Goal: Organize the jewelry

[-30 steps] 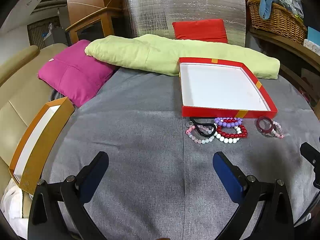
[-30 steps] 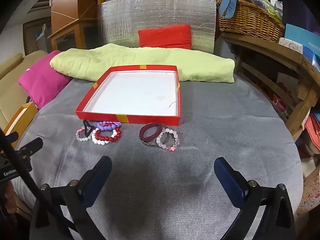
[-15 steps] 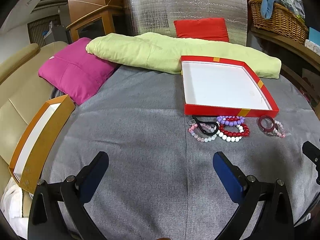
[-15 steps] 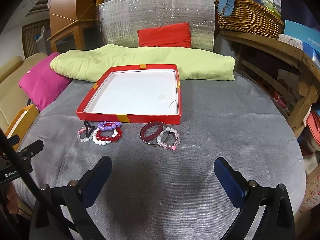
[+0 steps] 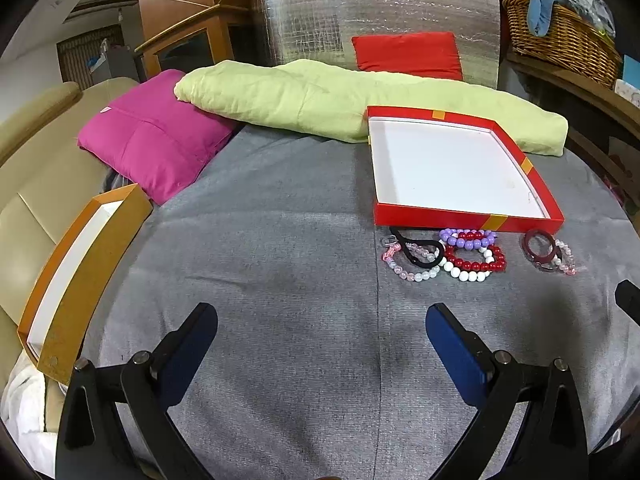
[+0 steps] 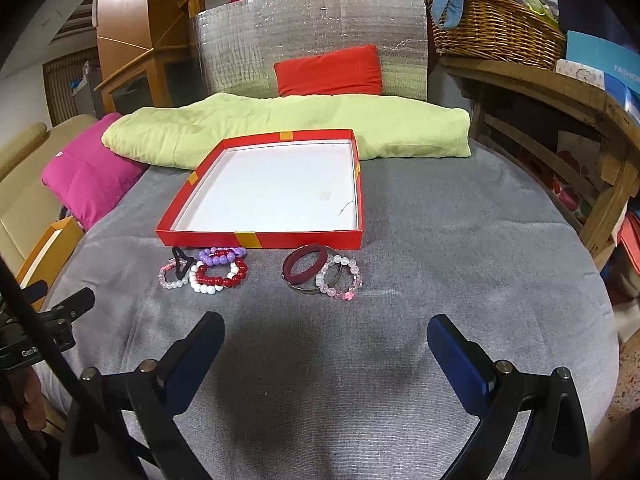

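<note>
A shallow red box (image 6: 256,239) with a white inside lies on the grey cloth; it also shows in the left wrist view (image 5: 440,214). In front of it lie bead bracelets: a red and white one (image 6: 218,276), a purple one (image 6: 218,255), a pale pink one with a black hair tie (image 6: 174,276). To the right lie a maroon bangle (image 6: 306,268) and a pink bead bracelet (image 6: 340,280). The same pile shows in the left wrist view (image 5: 472,260). My left gripper (image 5: 320,332) and right gripper (image 6: 326,338) are open and empty, short of the jewelry.
An orange box lid (image 5: 80,264) leans at the left table edge. A pink cushion (image 5: 156,140), a green quilt (image 5: 328,100) and a red cushion (image 5: 408,56) lie behind the box. A wooden shelf with a wicker basket (image 6: 496,28) stands at the right.
Both grippers have moved slightly forward and tilted; the box and bracelets sit a little lower in each view. Nothing was grasped.
</note>
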Motion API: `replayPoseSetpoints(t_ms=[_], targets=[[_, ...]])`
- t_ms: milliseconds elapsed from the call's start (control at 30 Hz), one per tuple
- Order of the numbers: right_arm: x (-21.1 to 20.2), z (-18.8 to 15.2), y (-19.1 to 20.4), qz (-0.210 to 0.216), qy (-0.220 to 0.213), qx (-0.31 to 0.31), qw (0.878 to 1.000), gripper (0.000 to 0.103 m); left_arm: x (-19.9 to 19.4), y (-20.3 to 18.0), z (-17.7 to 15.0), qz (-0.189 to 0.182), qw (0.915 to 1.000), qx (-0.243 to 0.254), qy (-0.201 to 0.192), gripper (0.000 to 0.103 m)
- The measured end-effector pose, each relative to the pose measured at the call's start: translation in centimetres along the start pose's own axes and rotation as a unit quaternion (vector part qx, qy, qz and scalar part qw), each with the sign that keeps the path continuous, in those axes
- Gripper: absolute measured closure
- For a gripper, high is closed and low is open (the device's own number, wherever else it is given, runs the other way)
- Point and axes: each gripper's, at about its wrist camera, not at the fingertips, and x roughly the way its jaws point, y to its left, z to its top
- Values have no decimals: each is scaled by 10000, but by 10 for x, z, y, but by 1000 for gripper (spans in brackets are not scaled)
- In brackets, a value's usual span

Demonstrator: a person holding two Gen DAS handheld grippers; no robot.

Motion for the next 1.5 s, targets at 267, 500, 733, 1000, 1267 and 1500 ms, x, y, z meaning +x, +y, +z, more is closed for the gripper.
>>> replayPoseSetpoints(t_ms=[267,500,733,1000,1267,1500], targets=[[0,0,0,23,1,15,10000,1,-1,2,1,13,10000,-3,-20,0],[1,1,2,19,1,4,10000,2,0,3,2,15,10000,-23,-18,0],[2,1,2,50,11,32,10000,4,-1,3,2,11,10000,-10,-20,0],[2,0,0,50,7,62,10000,5,-1,2,2,12,10000,-5,-12,0],[3,0,-3,83,33,128,9999,5,-1,2,3,3,10000,-20,-19,0],[4,0,-4,100,55,162,9998,5,0,2,2,-10,10000,-14,-16,0]])
